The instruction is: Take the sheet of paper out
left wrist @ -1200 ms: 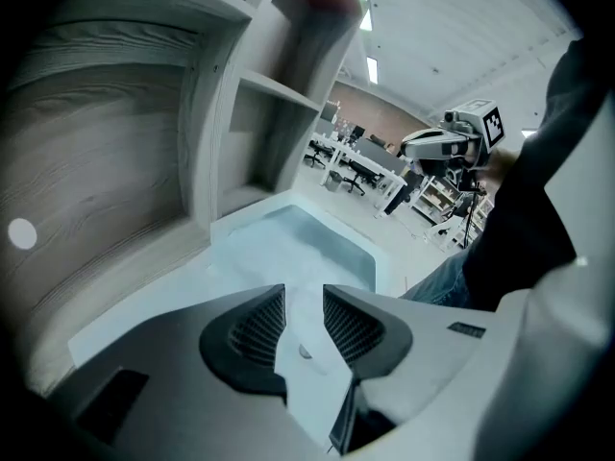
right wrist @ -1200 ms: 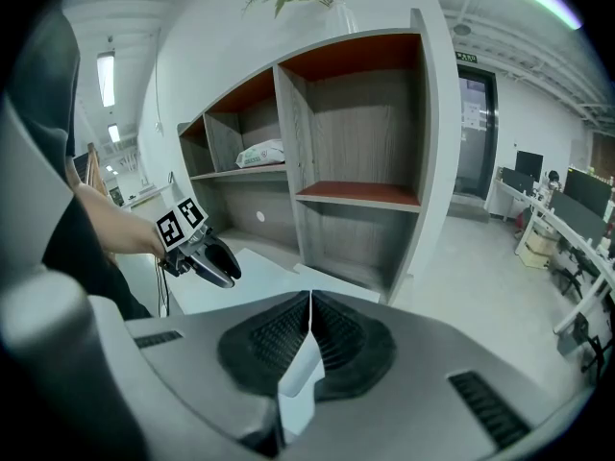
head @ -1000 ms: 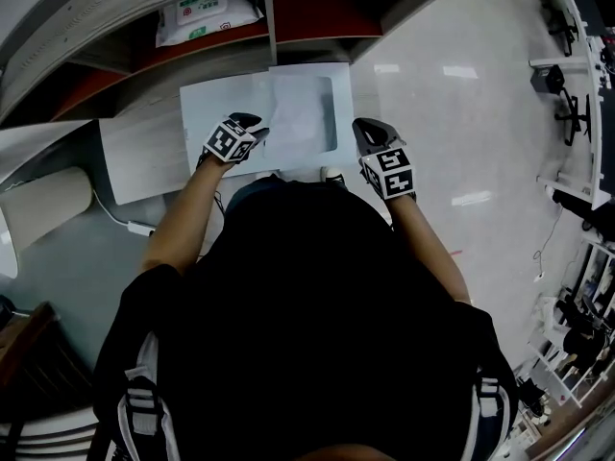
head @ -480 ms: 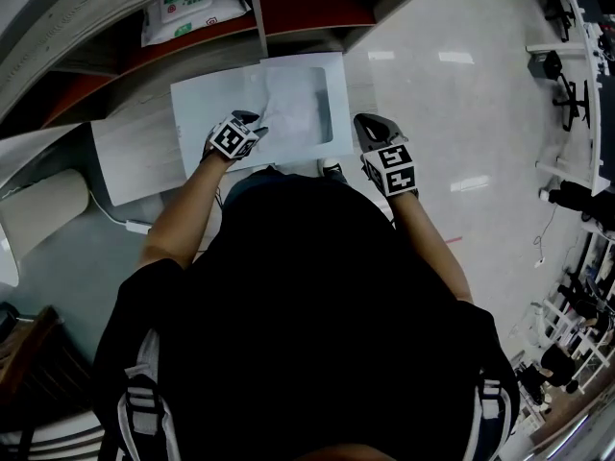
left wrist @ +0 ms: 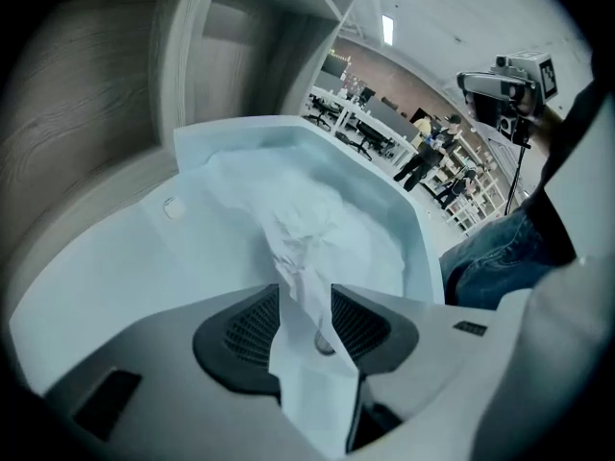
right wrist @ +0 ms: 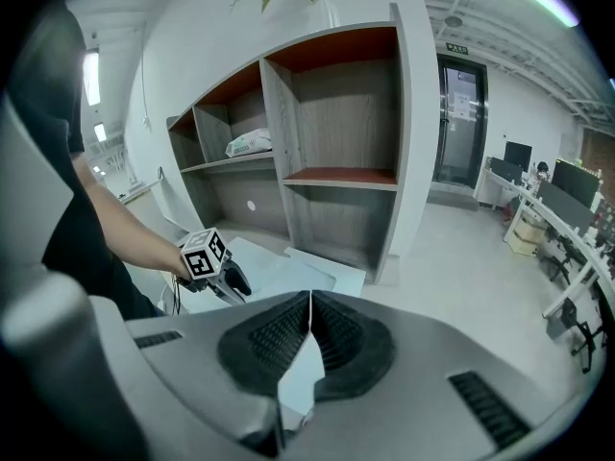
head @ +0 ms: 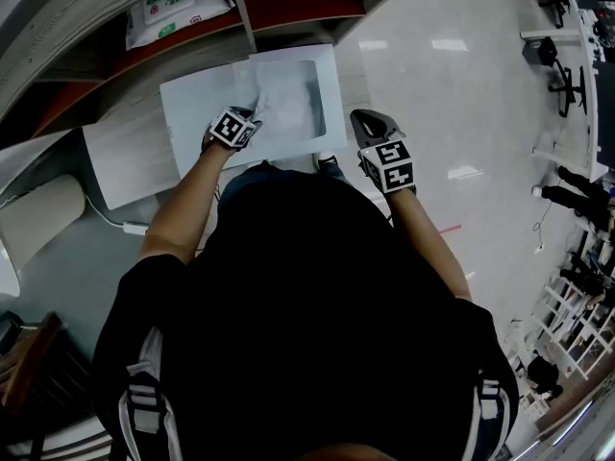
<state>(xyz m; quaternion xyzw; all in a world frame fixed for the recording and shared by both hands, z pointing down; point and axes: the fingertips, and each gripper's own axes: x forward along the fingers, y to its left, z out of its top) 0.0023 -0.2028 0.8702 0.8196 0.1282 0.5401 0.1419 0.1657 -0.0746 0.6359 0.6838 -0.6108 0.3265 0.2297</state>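
Wood-grain worktop (head: 130,106) carries what looks like a shallow white tray (head: 192,113) with the crumpled sheet of paper (left wrist: 317,224) inside. Your left tongs (left wrist: 306,305), just opened, straddle its raised fold unpinched; right tongs (right wrist: 309,301) pressed together, empty. Light, limp, tearable: grip that fold.

an open-plan office: rows of desks (right wrist: 550,221) with monitors (right wrist: 579,178), open shelving (right wrist: 332,175).

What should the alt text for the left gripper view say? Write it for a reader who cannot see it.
The left gripper, whose jaws have just been opening and stand apart, straddles a ridge of crumpled white paper without clamping it. The paper lies in a pale blue sleeve beside a wooden shelf unit; an office shows far behind.
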